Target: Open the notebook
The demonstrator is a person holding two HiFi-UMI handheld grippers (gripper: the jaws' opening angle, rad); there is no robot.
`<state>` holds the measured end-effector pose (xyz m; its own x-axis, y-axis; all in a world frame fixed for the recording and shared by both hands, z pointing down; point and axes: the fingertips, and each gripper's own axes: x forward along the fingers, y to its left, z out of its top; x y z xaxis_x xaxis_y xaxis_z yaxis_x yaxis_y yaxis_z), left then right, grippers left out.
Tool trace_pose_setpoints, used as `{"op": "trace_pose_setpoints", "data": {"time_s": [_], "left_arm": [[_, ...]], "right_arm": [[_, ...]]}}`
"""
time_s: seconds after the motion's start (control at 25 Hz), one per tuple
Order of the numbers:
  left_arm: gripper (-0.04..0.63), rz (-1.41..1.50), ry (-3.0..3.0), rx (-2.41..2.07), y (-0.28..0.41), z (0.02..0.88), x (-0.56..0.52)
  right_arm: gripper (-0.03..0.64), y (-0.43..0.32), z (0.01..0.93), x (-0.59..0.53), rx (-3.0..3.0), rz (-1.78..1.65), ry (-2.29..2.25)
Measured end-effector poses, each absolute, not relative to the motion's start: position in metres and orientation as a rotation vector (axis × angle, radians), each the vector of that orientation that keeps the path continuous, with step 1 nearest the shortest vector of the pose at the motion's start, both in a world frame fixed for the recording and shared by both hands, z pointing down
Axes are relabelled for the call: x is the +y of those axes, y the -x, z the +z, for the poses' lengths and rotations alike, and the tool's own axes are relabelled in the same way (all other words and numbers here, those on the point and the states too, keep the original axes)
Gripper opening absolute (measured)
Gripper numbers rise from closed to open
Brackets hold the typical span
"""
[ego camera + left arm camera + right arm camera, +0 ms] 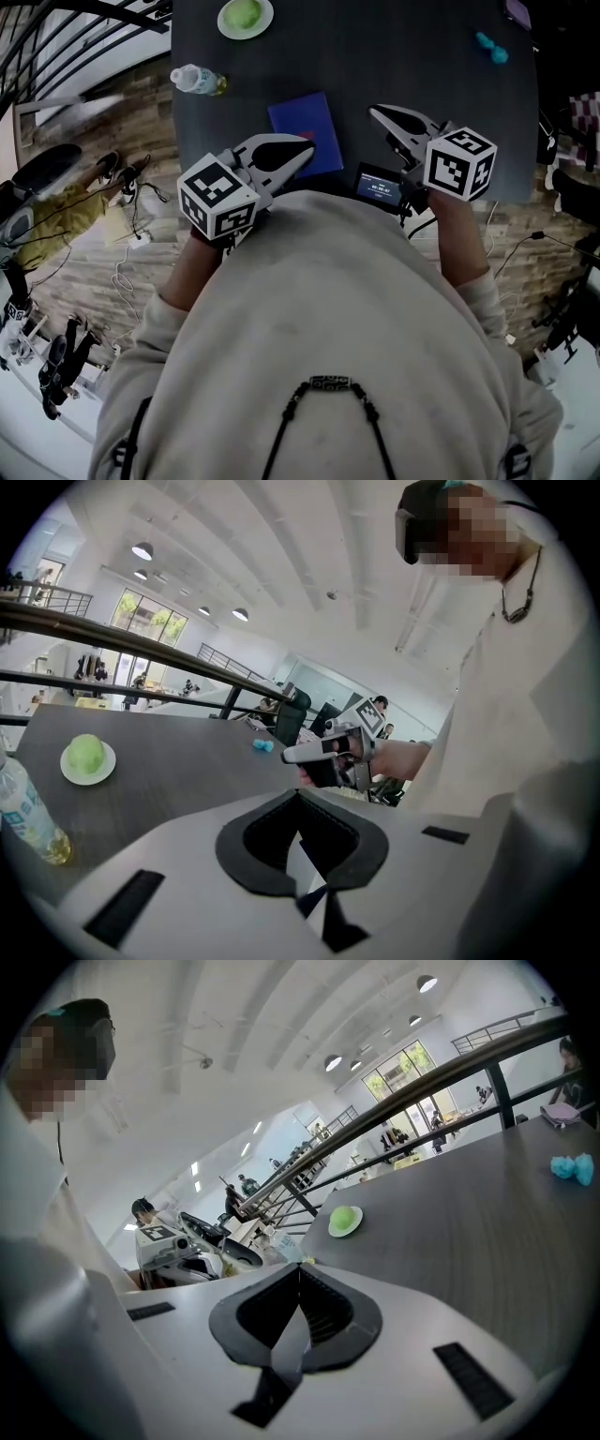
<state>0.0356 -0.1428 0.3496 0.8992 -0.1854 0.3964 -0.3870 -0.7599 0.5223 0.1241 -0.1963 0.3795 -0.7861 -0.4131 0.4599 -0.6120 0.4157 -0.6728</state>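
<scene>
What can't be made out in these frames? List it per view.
- Notebook, head view: near corner hidden under the left hand-held gripper; contact can't be told.
- Small device, head view: screen text too small to read.
- Purple thing, head view: cut off by the top edge, unidentifiable.
- Right gripper view: the gripper's own body hides the notebook.

Dark table (422, 84): blue notebook (305, 127), plate (223, 24) with green fruit (244, 13), bottle (195, 81), teal object (491, 49).

The person wears a pale beige sweatshirt (319, 300) and a black, bead-fastened neck cord (330, 382).
</scene>
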Motion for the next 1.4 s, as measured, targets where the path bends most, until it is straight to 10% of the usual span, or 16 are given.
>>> {"op": "trace_pose_setpoints", "data": {"time_s": [1.4], "left_arm": [[0.005,0.792,-2.282,-0.438,0.037,0.486,-0.122]], "right_arm": [[0.063,-0.074,0.47,-0.199,-2.235,1.331,-0.788]]}}
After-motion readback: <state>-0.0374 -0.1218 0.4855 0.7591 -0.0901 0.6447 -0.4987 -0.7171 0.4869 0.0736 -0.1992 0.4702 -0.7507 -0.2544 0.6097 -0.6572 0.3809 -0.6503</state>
